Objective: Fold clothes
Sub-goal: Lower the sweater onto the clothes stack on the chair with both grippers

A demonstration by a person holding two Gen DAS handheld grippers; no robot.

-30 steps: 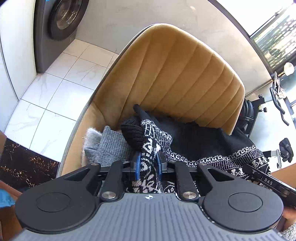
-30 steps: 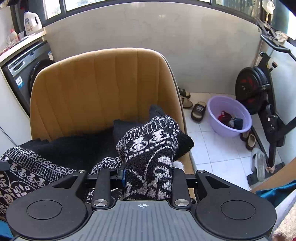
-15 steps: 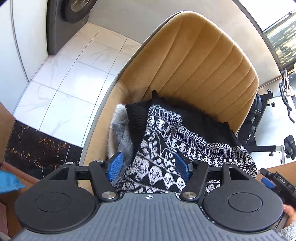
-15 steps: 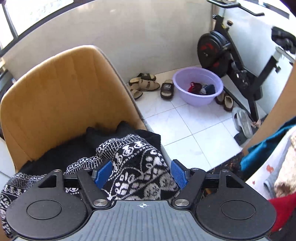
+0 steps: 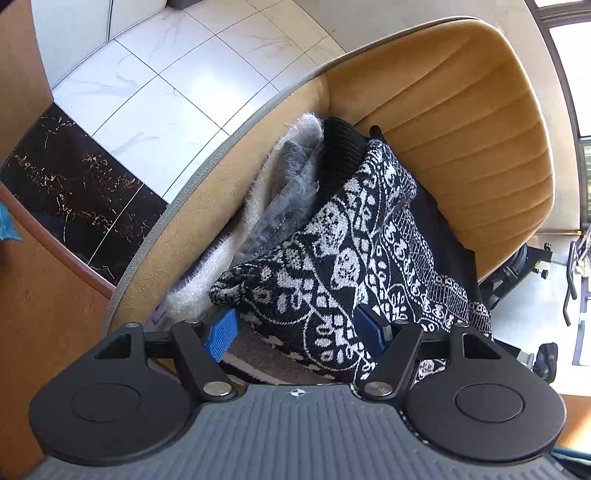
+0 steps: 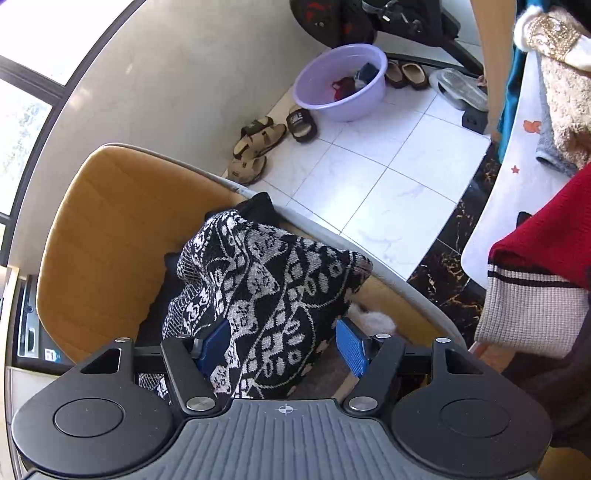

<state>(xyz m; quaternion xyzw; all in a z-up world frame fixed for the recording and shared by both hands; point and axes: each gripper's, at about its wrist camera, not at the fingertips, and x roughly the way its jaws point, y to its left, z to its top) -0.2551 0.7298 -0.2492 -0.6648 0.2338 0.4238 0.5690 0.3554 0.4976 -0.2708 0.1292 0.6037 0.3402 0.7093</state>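
A black-and-white patterned sweater (image 5: pixel 332 240) lies folded on the seat of a mustard velvet chair (image 5: pixel 461 110). It rests on a grey fluffy garment (image 5: pixel 280 192). My left gripper (image 5: pixel 295 332) hovers over the sweater's near edge, jaws opening, with the knit between the blue pads but unpressed. The right wrist view shows the same sweater (image 6: pixel 266 277) draped over the chair (image 6: pixel 110 221) rim. My right gripper (image 6: pixel 282 343) straddles it, jaws closing. Its left pad brushes the knit and its right pad stands apart.
A purple basin (image 6: pixel 340 85), sandals (image 6: pixel 258 140) and an exercise bike (image 6: pixel 369 18) stand on the tiled floor (image 6: pixel 388 184). A red-and-cream knit (image 6: pixel 535 295) hangs off a white cloth (image 6: pixel 517 173) at the right. A wooden edge (image 5: pixel 37 295) borders the chair.
Both grippers were shut on the patterned sweater a second ago. Their jaws have since opened and the sweater has dropped onto the seat. Both hands sank and rolled.
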